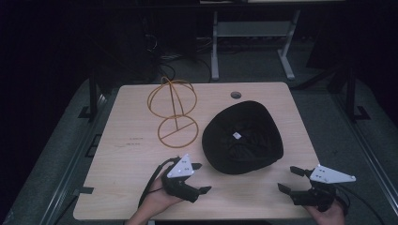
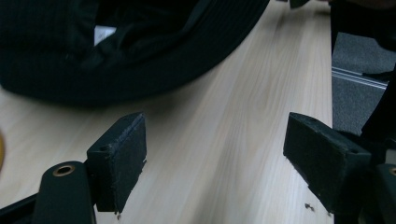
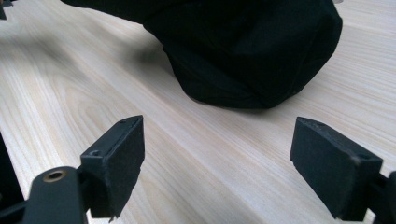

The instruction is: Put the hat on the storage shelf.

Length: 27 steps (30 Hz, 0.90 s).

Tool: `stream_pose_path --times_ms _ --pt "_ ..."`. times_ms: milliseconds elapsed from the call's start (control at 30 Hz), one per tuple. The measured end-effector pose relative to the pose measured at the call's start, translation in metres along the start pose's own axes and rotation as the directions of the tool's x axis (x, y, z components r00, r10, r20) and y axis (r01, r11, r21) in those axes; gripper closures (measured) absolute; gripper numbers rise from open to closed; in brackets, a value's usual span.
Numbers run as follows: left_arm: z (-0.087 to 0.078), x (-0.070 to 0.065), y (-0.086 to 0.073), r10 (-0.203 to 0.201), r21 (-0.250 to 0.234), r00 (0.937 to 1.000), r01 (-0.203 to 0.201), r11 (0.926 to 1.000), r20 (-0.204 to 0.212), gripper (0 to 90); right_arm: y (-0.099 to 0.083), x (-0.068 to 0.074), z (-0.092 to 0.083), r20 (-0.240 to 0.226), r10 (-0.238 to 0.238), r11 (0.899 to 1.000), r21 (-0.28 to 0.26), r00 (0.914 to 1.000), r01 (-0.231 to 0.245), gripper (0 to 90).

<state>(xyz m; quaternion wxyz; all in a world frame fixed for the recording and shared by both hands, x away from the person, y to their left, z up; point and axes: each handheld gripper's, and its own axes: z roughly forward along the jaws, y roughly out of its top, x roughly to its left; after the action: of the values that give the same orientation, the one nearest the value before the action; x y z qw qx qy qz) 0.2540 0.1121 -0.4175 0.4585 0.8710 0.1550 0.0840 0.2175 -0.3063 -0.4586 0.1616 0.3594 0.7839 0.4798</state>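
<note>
1. We see a black hat lying upside down on the table, a bit right of the middle. It is round and soft, and its inside faces up. A small white tag sits in the middle of the inside.
2. On the left, near us, a hand holds the left gripper. Its jaws are spread wide apart and nothing is between them. It is near the hat's near left edge but does not touch it. In the left gripper view, the hat lies just past the jaws, with bare wood between.
3. Far on the left stands a gold wire stand. It has a round cage on top and a flat ring at the bottom. It is just beside the hat, to its left.
4. On the right, near us, a hand holds the right gripper. Its jaws are wide apart too, and hold nothing. In the right gripper view, the hat sits ahead of the jaws.
5. Nothing stands between either gripper and the hat.
6. A small round hole is in the table at the far edge, behind the hat.
</note>
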Motion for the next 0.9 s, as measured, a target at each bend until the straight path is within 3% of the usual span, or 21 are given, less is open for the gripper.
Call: stream_pose_path --times_ms 133,300,333,533,567,700,733,800,900 --pt "0.011 -0.002 0.018 0.038 -0.005 0.9992 -0.038 0.9993 0.009 22.2 0.000 0.001 0.001 -0.007 -0.005 1.000 0.005 1.0000 0.005 17.2" --pt "0.022 -0.004 0.029 0.068 0.012 0.9976 -0.068 0.9976 0.012 22.7 0.001 0.003 0.002 -0.012 -0.010 1.000 0.004 0.9999 0.010 17.2" --pt "0.028 -0.004 0.033 0.100 0.023 0.9949 -0.100 0.9947 0.009 23.1 0.001 0.003 0.002 -0.014 -0.010 1.000 0.006 0.9999 0.010 17.2" --pt "0.048 0.000 0.039 0.153 0.086 0.9882 -0.152 0.9846 -0.005 24.2 0.001 0.004 0.003 -0.019 -0.010 1.000 0.007 0.9998 0.011 17.2" --pt "0.054 0.001 0.040 0.166 0.101 0.9861 -0.164 0.9812 -0.005 27.1 0.001 0.005 0.003 -0.019 -0.012 1.000 0.008 0.9997 0.013 17.2" --pt "0.060 0.006 0.040 0.160 0.123 0.9871 -0.159 0.9795 0.003 34.9 0.001 0.004 0.002 -0.020 -0.012 1.000 0.005 0.9997 0.012 17.2" --pt "0.062 0.009 0.039 0.155 0.124 0.9877 -0.156 0.9799 0.015 43.7 0.001 0.004 0.002 -0.020 -0.010 1.000 0.005 0.9997 0.011 17.2" --pt "0.063 0.009 0.039 0.156 0.121 0.9877 -0.156 0.9803 0.013 49.0 0.001 0.004 0.002 -0.019 -0.011 1.000 0.002 0.9998 0.011 17.2" --pt "0.060 0.008 0.040 0.188 0.099 0.9821 -0.189 0.9771 0.015 63.5 0.002 0.004 0.002 -0.018 -0.011 1.000 -0.002 0.9998 0.011 17.2"
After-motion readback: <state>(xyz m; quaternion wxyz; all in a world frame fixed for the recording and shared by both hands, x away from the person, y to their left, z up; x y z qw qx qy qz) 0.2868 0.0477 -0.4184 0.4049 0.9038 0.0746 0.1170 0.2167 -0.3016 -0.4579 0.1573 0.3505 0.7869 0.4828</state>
